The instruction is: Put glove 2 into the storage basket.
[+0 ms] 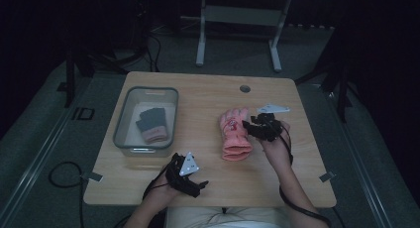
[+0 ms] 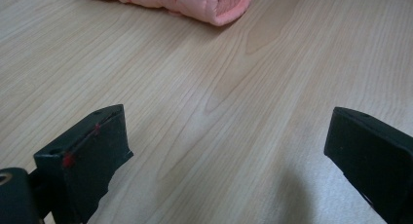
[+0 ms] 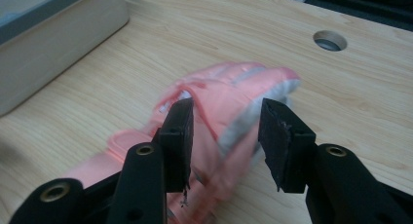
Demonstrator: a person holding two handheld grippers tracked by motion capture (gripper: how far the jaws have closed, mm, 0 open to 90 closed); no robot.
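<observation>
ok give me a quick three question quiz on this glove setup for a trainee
1. True or false: the pink glove lies on the wooden table, outside the clear bin.
2. What sits inside the bin? A) a grey glove with a pink cuff B) a blue mug C) a coil of rope
3. In the right gripper view, are the pads of the right gripper pressing on the pink glove?

Key
1. True.
2. A: the grey glove.
3. No: the jaws stand apart, with the glove seen between them and a gap at each pad. The left gripper is open too, over bare wood.
</observation>
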